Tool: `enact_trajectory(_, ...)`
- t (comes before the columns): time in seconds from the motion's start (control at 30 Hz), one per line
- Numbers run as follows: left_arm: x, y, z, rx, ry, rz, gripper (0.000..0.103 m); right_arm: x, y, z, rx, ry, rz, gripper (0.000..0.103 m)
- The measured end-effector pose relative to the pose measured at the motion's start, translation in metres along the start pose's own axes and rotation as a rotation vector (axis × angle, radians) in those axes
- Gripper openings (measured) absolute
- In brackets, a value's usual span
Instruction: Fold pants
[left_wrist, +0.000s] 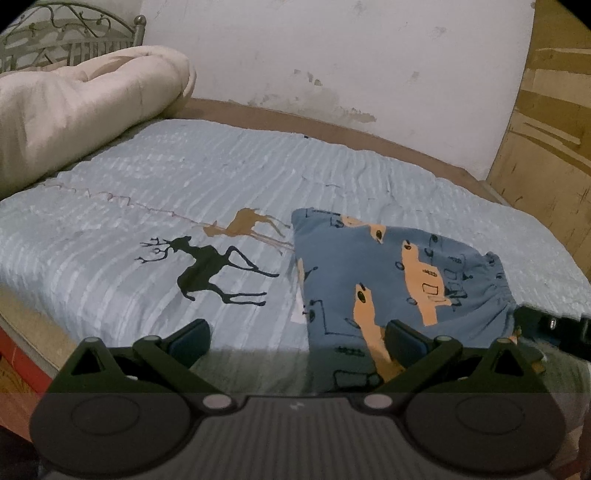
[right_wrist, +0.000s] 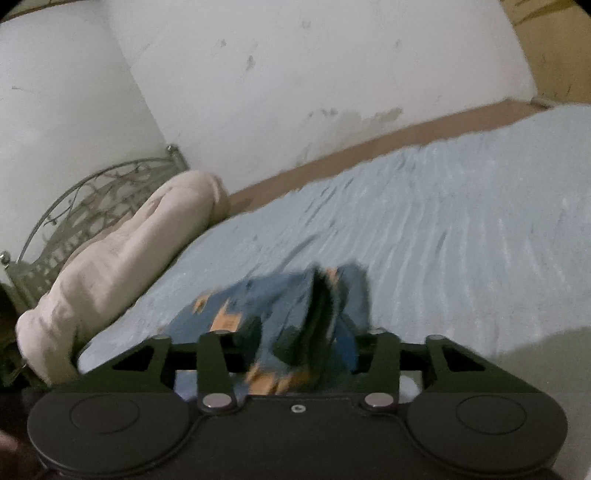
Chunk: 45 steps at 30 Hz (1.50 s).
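Observation:
Blue pants (left_wrist: 391, 280) with an orange and dark print lie folded on the light blue bedspread (left_wrist: 184, 177), right of centre in the left wrist view. My left gripper (left_wrist: 297, 338) is open and empty, its right finger over the pants' near left edge. My right gripper (right_wrist: 306, 339) is shut on a bunched part of the pants (right_wrist: 280, 306), which is blurred in the right wrist view. The right gripper's tip also shows at the pants' waistband in the left wrist view (left_wrist: 550, 325).
A rolled cream quilt (left_wrist: 74, 107) lies at the head of the bed by a metal headboard (left_wrist: 66, 33). A white wall (left_wrist: 332, 55) runs behind the bed. A wooden panel (left_wrist: 554, 110) stands at the right. Deer prints (left_wrist: 207, 269) mark the bedspread.

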<state>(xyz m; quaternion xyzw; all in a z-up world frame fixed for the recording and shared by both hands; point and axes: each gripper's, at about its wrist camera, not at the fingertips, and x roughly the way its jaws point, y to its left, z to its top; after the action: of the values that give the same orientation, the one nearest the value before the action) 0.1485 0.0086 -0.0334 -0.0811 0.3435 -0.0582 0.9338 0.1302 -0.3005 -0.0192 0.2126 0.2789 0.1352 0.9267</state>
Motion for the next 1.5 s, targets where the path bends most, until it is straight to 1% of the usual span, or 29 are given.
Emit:
enact_trajectory(0.03,0.0,0.0,0.0,0.0,0.002,-0.001,0.102,-0.001,0.003,-0.005,0.002,0.017,0.0,0.05)
enact_trajectory(0.17,0.002,0.001,-0.002,0.007,0.007,0.0,0.102,-0.001,0.01,-0.021,0.012,0.068,0.02,0.056)
enact_trajectory(0.3,0.004,-0.002,-0.005,0.028,0.007,0.011,0.102,0.0,0.014,-0.023,0.052,0.075,0.018,0.059)
enact_trajectory(0.4,0.004,-0.005,-0.008,0.05,0.0,0.021,0.102,0.003,0.015,-0.021,0.093,0.071,0.019,0.06)
enact_trajectory(0.53,0.003,-0.005,-0.007,0.049,0.003,0.019,0.102,0.004,0.008,-0.016,0.206,0.054,0.004,0.06)
enact_trajectory(0.6,0.004,-0.005,-0.007,0.047,0.003,0.019,0.102,0.002,0.011,-0.014,0.197,0.072,-0.009,0.06)
enact_trajectory(0.63,0.004,-0.005,-0.007,0.047,0.003,0.02,0.102,0.0,0.013,-0.015,0.193,0.082,-0.005,0.062)
enact_trajectory(0.7,0.004,-0.005,-0.007,0.049,0.002,0.022,0.102,-0.003,0.016,-0.018,0.197,0.102,0.027,0.065)
enact_trajectory(0.73,0.004,-0.005,-0.007,0.049,0.001,0.022,0.102,-0.004,0.017,-0.019,0.196,0.105,0.039,0.067)
enact_trajectory(0.87,0.002,-0.005,-0.007,0.047,0.003,0.02,0.102,0.002,0.02,-0.018,0.198,0.089,0.052,0.066)
enact_trajectory(0.93,0.002,-0.005,-0.007,0.047,0.002,0.021,0.102,0.006,0.02,-0.015,0.218,0.068,0.044,0.063)
enact_trajectory(1.03,0.001,-0.006,-0.007,0.048,0.0,0.022,0.102,0.011,0.018,-0.014,0.253,0.029,0.003,0.056)
enact_trajectory(1.1,-0.001,-0.006,-0.006,0.044,-0.003,0.016,0.102,0.013,0.013,-0.014,0.292,0.011,-0.017,0.048)
enact_trajectory(1.13,-0.003,-0.006,-0.006,0.041,-0.005,0.008,0.102,0.013,0.012,-0.014,0.298,0.003,-0.032,0.037)
enact_trajectory(1.17,-0.005,-0.006,-0.005,0.036,-0.007,-0.001,0.102,0.014,0.011,-0.013,0.293,-0.003,-0.044,0.033)
enact_trajectory(1.27,-0.011,-0.005,-0.002,0.02,-0.02,-0.032,0.102,0.007,0.011,-0.014,0.276,-0.026,-0.047,0.028)
enact_trajectory(1.37,-0.013,-0.004,0.0,0.017,-0.027,-0.035,0.102,-0.006,0.015,-0.013,0.225,-0.068,-0.069,0.027)
enact_trajectory(1.43,-0.008,-0.004,-0.001,0.015,-0.012,-0.025,0.102,-0.016,0.016,-0.015,0.191,-0.089,-0.099,0.027)
enact_trajectory(1.5,-0.002,-0.003,-0.004,0.016,0.018,-0.008,0.102,-0.015,0.012,-0.019,0.172,-0.07,-0.115,0.027)
